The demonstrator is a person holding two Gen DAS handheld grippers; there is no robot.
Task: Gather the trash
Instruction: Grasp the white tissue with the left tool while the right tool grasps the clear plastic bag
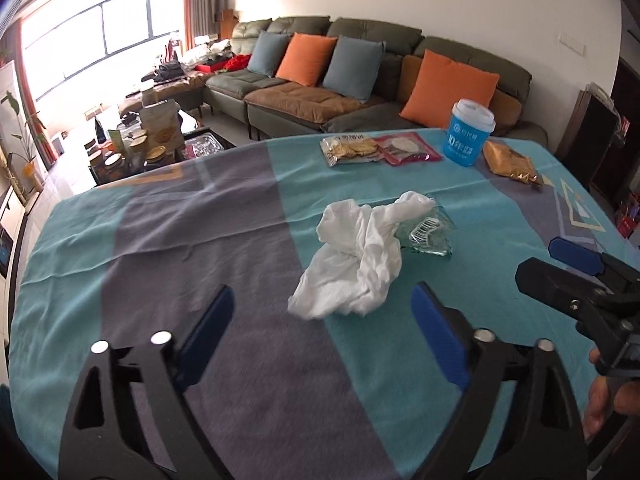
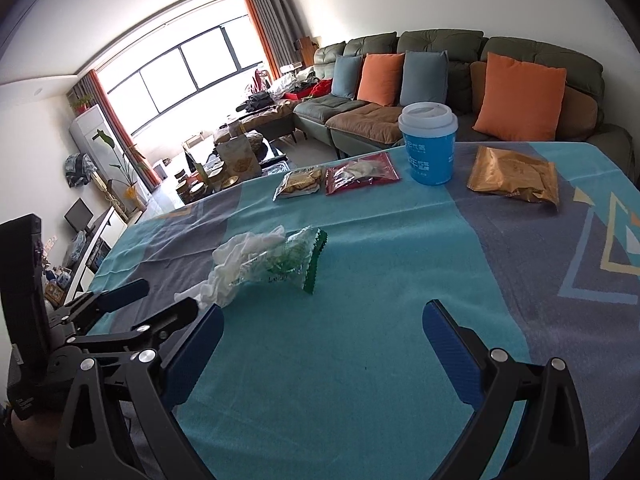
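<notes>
Nothing looks collected: the tissue (image 1: pixel 352 256) and wrapper (image 1: pixel 430 232) lie mid-table (image 1: pixel 160 240), snacks at the far edge. Left gripper (image 1: pixel 324 336) and right gripper (image 2: pixel 320 344) gape wide, empty.

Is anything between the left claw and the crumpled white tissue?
Nothing visible. The left claw is open with only bare tablecloth ahead of it, up to the crumpled white tissue. The clear wrapper lies behind the tissue, touching its far side, and the right claw hangs off to the side.
</notes>
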